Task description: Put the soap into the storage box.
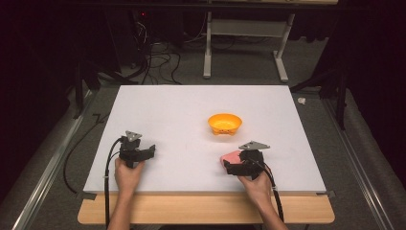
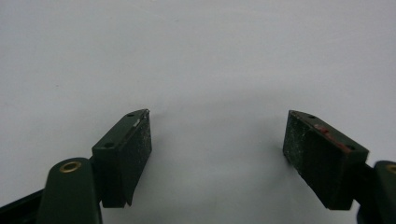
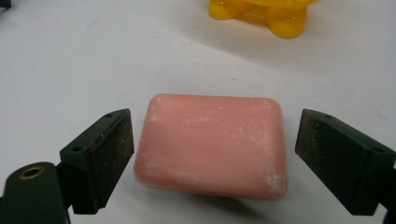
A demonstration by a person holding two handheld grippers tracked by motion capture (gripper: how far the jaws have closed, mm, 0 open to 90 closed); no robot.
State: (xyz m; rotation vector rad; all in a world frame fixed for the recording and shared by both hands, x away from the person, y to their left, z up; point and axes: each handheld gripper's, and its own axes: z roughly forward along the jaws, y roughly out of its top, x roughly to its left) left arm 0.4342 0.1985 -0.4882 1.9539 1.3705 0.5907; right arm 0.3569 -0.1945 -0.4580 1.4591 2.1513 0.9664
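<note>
High view: pink soap bar (image 1: 231, 157) on table (image 1: 191, 120), near yellow bowl (image 1: 224, 123), at right tongs (image 1: 229, 166).

Right gripper view: jaws wide, flanking soap, no contact. Looks stiff, slick; grip the 2 short sides.

Left gripper view: left tongs (image 2: 217, 140) open, empty.

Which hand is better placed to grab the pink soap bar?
The right. The right gripper already has its open jaws on either side of the pink soap bar, while the left gripper faces bare table.
</note>
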